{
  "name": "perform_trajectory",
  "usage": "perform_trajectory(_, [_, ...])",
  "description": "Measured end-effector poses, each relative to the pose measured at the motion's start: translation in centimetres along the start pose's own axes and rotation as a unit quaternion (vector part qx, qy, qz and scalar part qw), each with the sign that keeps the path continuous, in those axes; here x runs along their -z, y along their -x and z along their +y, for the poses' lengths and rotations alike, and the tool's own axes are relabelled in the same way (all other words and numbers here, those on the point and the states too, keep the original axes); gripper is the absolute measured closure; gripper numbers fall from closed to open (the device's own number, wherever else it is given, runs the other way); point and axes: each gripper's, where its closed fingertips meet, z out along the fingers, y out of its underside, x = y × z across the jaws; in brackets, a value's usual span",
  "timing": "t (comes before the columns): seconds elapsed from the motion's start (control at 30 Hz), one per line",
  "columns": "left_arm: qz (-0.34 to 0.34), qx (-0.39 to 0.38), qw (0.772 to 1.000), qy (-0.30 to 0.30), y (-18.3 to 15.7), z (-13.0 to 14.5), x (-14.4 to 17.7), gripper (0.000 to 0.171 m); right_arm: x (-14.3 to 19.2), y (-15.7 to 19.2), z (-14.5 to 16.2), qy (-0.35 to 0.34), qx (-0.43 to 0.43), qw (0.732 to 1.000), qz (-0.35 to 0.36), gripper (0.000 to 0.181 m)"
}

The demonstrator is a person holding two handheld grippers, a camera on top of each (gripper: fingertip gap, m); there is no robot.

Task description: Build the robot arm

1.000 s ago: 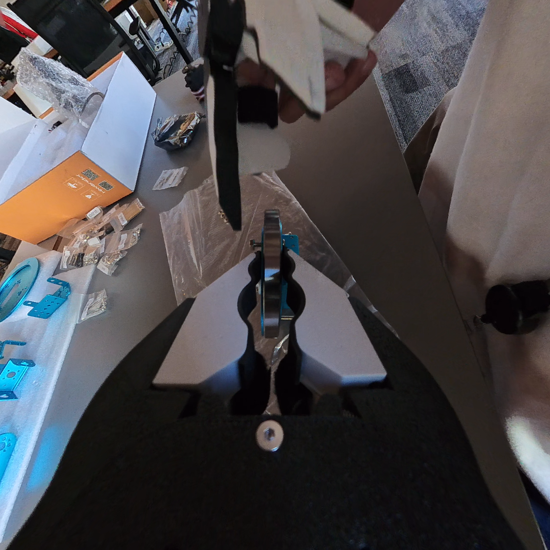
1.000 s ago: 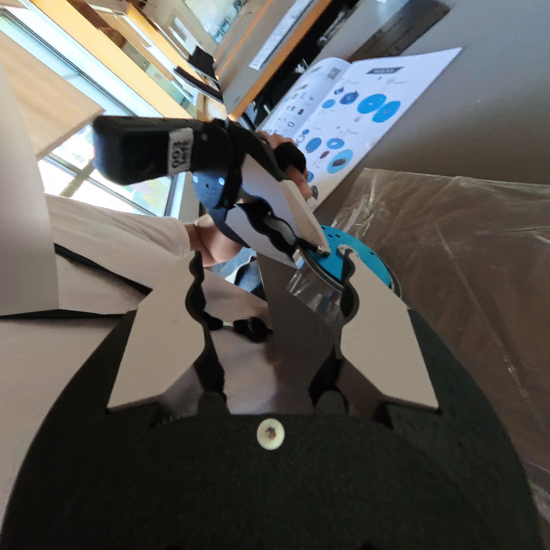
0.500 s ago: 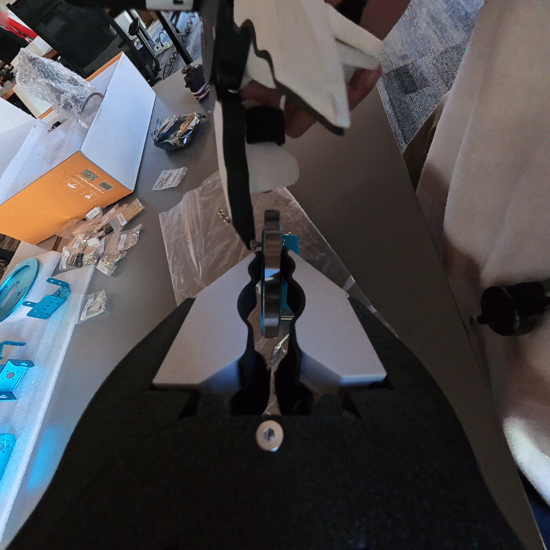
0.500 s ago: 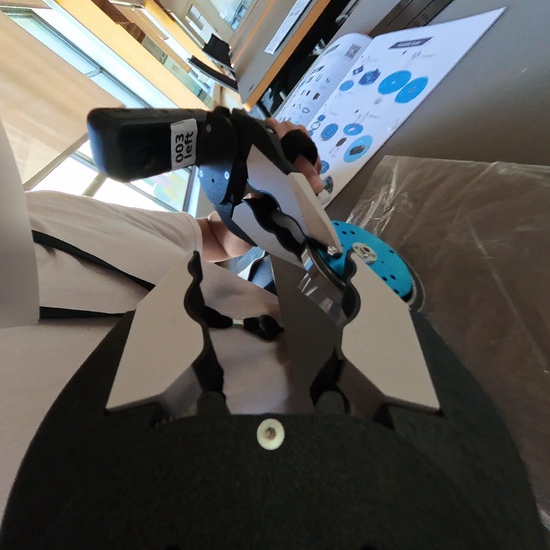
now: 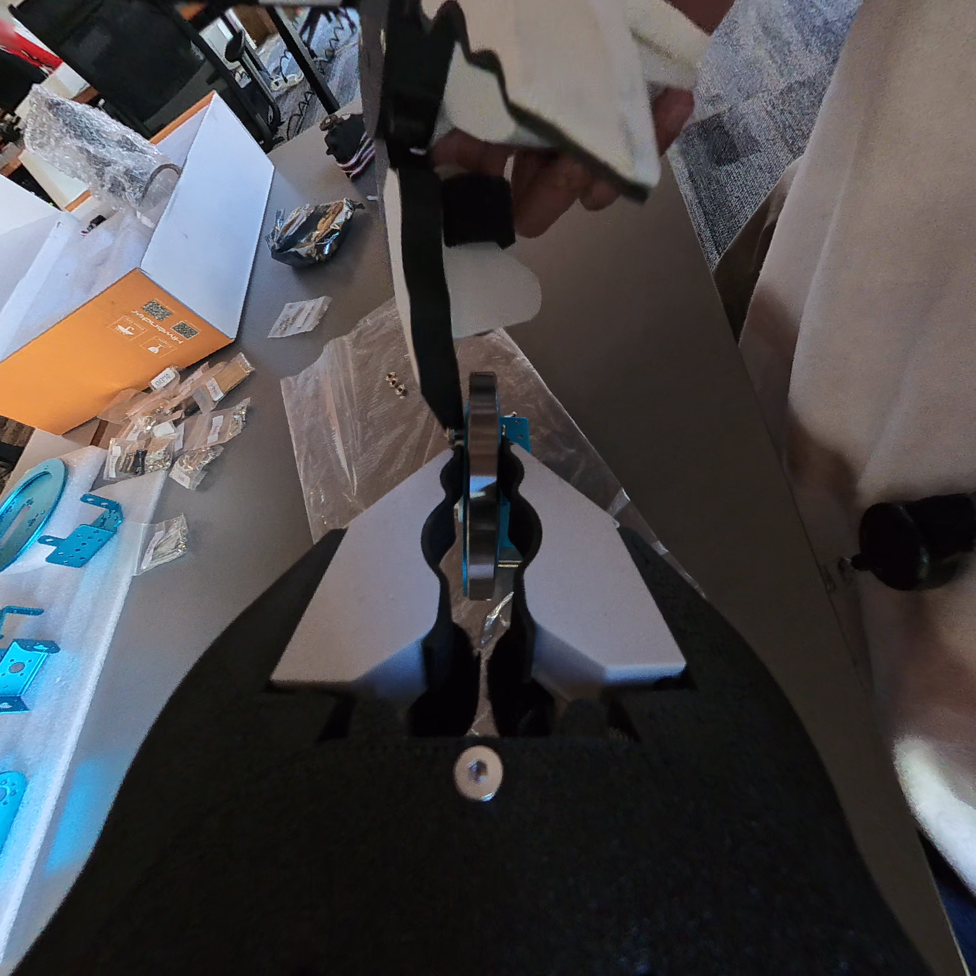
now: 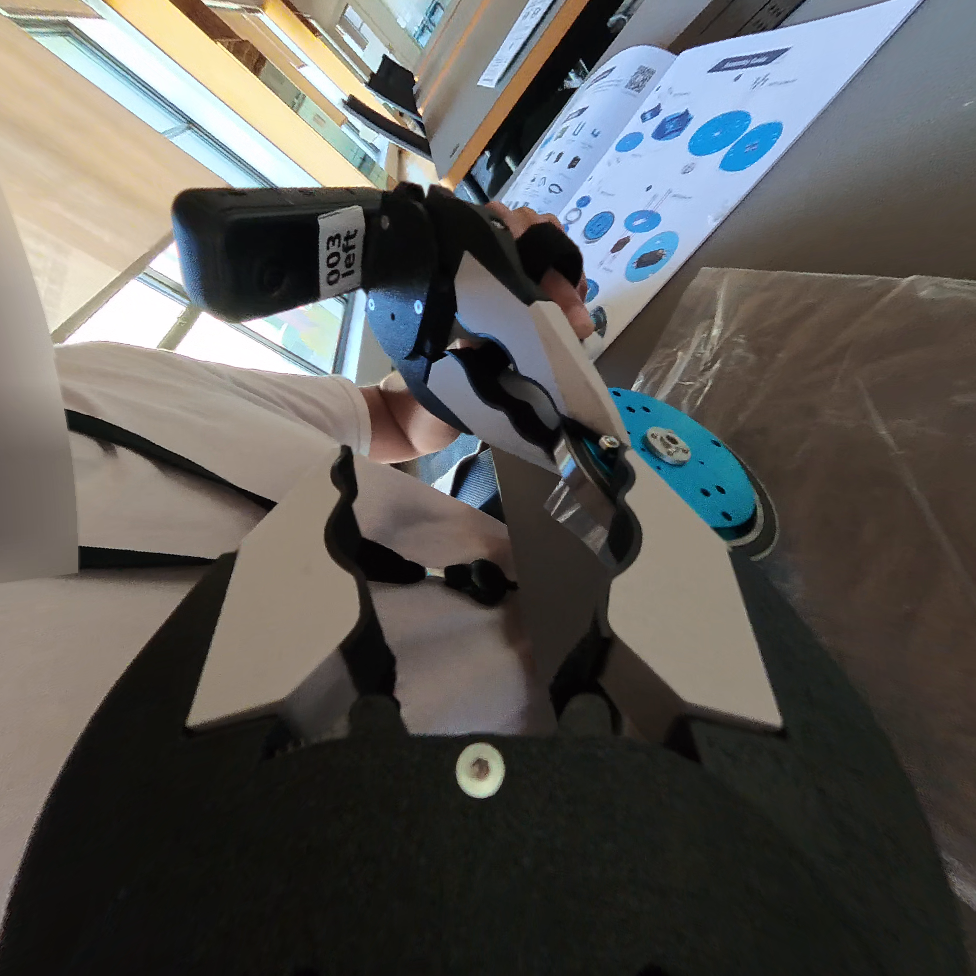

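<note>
Since a second ago the right gripper (image 6: 483, 507) has swung round, so that more of the blue disc (image 6: 702, 475) shows past its right finger, hub and holes now in sight; the left gripper (image 5: 481, 475) has kept its grip unchanged. Its fingers are pressed together on the disc's edge, holding it upright on edge above the clear plastic sheet (image 5: 348, 401); a small blue bracket (image 5: 516, 430) sits on the disc's far face. The right gripper's fingers stand wide apart; its right fingertip (image 6: 626, 475) lies against the disc's rim beside a small screw (image 6: 608, 441), with nothing between the fingers. Beyond the disc in the right wrist view lies an open instruction booklet (image 6: 739, 121) on the grey table (image 6: 871, 211). Left of the plastic sheet lie small parts bags (image 5: 174, 428), an orange and white box (image 5: 132, 327), and blue brackets (image 5: 79, 538) on white foam.
</note>
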Motion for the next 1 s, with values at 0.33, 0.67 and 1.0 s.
perform_trajectory(0.33, [0.0,0.002,1.0,-0.001,0.0,0.0,0.0,0.159,0.4,-0.9,-0.1,-0.007,0.006,1.0,0.014,0.086])
perform_trajectory(0.67, [0.0,0.003,1.0,-0.002,0.0,0.0,0.1,0.159,1.8,-0.8,-0.8,-0.015,0.03,0.999,0.035,0.089])
perform_trajectory(1.0, [0.0,0.006,1.0,-0.004,0.0,0.0,0.2,0.159,2.0,2.8,-1.8,-0.043,0.007,0.997,-0.065,0.105])
